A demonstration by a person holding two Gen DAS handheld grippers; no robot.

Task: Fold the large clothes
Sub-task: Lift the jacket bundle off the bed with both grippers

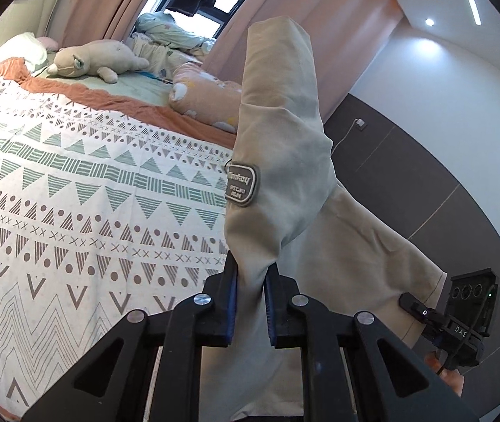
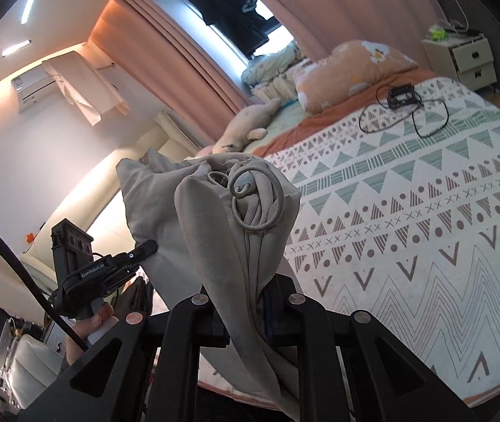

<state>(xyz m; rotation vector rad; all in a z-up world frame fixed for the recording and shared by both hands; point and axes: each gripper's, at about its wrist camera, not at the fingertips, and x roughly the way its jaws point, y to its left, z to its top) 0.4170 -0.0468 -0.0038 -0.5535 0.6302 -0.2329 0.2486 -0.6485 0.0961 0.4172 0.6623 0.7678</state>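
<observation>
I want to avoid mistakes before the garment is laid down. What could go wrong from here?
1. The beige garment is pinched in bunches by the left hand-held gripper and the right hand-held gripper, so it may land creased.
2. Its drawstring hangs loose and could snag.
3. A black device with cables lies on the bedspread; the cloth could cover or drag it.

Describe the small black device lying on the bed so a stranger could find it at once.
Start at the bed with the patterned bedspread. Near its head end, just below the orange pillow, lies the black device. Thin black cables loop out from it over the cover; everything else lying near it is soft and pale, like the plush toy.
</observation>
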